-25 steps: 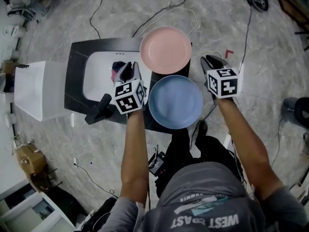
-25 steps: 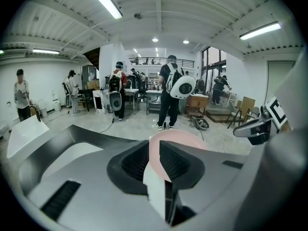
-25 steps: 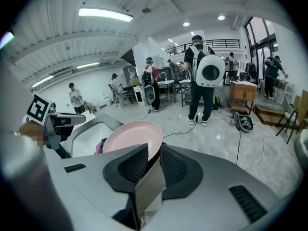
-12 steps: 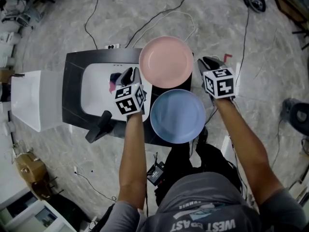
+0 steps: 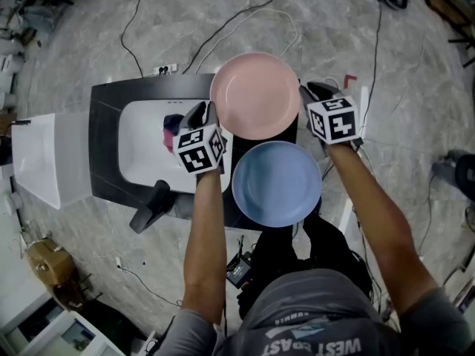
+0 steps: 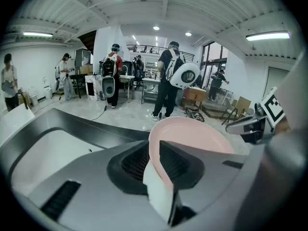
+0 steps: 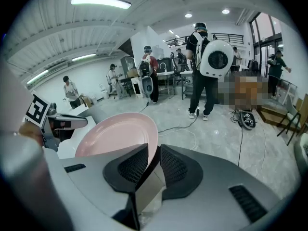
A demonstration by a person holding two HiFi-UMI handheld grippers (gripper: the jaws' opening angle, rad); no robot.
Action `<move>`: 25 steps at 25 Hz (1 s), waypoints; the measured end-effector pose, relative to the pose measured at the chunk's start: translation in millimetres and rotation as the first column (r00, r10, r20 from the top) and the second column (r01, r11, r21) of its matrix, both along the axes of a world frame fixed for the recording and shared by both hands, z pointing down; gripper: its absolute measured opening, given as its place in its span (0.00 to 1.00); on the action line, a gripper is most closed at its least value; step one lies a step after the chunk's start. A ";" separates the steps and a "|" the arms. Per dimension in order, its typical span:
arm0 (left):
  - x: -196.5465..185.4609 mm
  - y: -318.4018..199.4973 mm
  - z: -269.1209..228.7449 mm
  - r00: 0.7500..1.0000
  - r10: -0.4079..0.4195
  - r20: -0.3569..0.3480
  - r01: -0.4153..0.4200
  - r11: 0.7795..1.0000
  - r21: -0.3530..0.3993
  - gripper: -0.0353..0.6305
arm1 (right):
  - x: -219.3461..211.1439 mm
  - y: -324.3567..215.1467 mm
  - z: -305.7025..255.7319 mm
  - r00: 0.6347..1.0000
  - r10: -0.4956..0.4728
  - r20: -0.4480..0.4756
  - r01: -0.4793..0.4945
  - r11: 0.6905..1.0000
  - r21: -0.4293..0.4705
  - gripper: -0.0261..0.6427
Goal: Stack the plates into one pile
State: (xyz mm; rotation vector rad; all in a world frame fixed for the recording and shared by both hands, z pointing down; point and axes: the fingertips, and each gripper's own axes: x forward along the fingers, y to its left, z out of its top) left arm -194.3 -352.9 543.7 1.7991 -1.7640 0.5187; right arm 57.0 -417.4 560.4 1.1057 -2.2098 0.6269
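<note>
Left tongs [image 5: 201,116] and right tongs [image 5: 315,90] clench opposite rims of pink plate [image 5: 256,95]. Blue plate [image 5: 276,184] lies on bench [image 5: 104,147].

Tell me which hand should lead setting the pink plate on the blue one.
Probably left, narrowly. Left gripper and right gripper clamp opposite rims of the pink plate, so both move together, but the left sits nearer the blue plate.

Forearms outstretched, left tongs [image 5: 199,114] and right tongs [image 5: 315,92] both clamp the pink plate [image 5: 254,95].
</note>
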 end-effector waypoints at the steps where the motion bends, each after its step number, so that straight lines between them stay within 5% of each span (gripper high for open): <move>1: 0.1 -0.7 2.1 1.000 0.000 -0.004 0.000 1.000 -0.003 0.16 | -1.1 -0.5 2.8 1.000 -0.002 -0.002 0.002 1.000 -0.006 0.19; 14: 4.9 -9.0 27.2 0.999 0.010 -0.041 -0.011 1.000 -0.027 0.17 | -10.4 -7.3 26.1 1.000 0.006 0.019 -0.005 0.999 -0.045 0.18; 25: 1.7 -9.9 31.3 0.999 -0.036 0.008 0.036 0.999 -0.039 0.10 | -11.0 -4.1 26.5 0.998 0.048 0.030 -0.046 0.997 -0.066 0.13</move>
